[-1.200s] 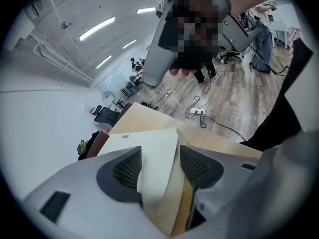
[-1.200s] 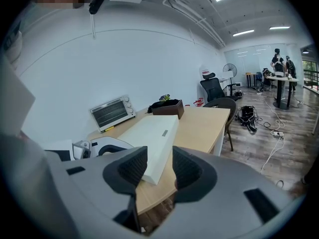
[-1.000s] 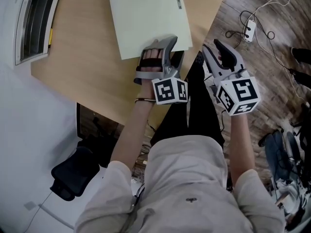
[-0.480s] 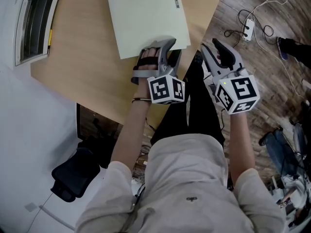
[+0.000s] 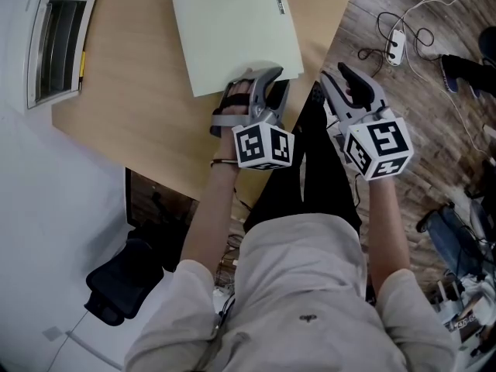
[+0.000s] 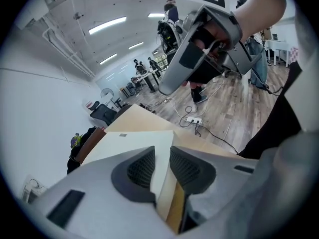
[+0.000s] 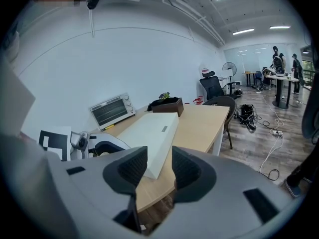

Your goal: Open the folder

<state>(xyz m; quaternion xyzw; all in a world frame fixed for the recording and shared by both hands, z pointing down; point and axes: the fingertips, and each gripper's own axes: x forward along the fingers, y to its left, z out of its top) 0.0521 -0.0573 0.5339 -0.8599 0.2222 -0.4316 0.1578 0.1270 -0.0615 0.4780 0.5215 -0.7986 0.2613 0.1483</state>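
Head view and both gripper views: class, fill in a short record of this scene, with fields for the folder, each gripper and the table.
Folder: pale green, looks closed, flat on the table
Left gripper: at the folder's near corner; jaws have just been closing, cover corner between them, a gap shows
Right gripper: jaws apart, empty, held off the table's edge
Also on table: toaster oven, at the left

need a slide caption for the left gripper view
Left gripper, jaws apart but just closing, straddles the pale folder at its corner by the table edge.
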